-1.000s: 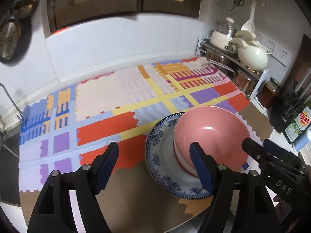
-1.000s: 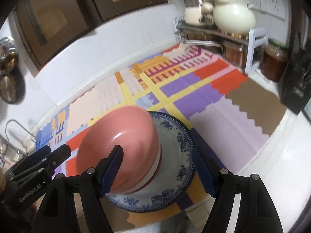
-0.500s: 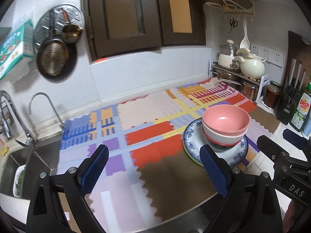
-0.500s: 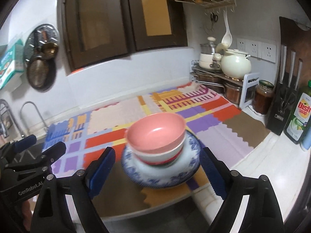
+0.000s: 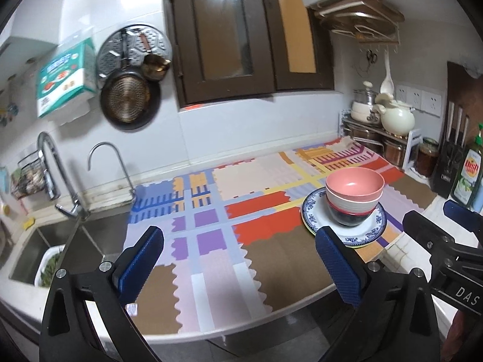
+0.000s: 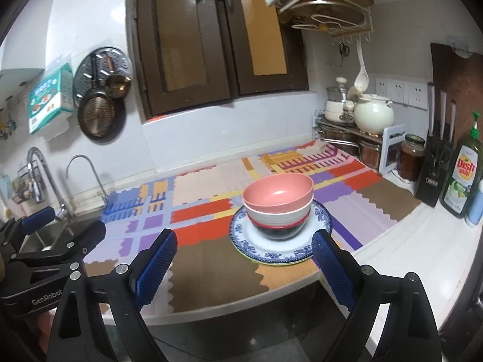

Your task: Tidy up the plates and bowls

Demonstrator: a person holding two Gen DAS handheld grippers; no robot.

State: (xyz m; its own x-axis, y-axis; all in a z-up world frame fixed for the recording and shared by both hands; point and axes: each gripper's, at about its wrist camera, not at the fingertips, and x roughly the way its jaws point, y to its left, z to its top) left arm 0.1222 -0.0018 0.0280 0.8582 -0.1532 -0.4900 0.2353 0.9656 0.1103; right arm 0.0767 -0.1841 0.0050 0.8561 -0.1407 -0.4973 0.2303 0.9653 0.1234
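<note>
Ahead of the left tool (image 5: 238, 259), in the left wrist view, the bench (image 5: 305, 274) lies under a patchwork mat (image 5: 211, 211) of many colours, and the tool's blue pads stand spread and are parting further, with nothing between them. Forward and to the right of this tool, just past its right pad, sits a blue-patterned plate (image 5: 374, 226) near the bench's front edge, with a second rim showing beneath it. On the plate stands a nested stack: a pink bowl (image 5: 354, 185) on top, a white bowl with a red band (image 5: 350, 203) under it, a dark bowl (image 5: 347, 217) at the bottom. The right tool (image 5: 446, 220) shows at the right edge, apart from the plate. Far to the left lies a sink (image 5: 42, 250) with two taps. Seen from the right wrist, the right tool (image 6: 243, 264) hangs over the bench's front edge, its pads wide apart and widening, gripping nothing. The same plate (image 6: 241, 232) and the pink bowl (image 6: 277, 194) stack sit straight ahead, between the lines of the two pads yet beyond their tips and untouched. The left tool (image 6: 63, 229) shows at the left edge. To the right stands a green dish soap bottle (image 6: 463, 178) beside a knife block (image 6: 434, 163).
</note>
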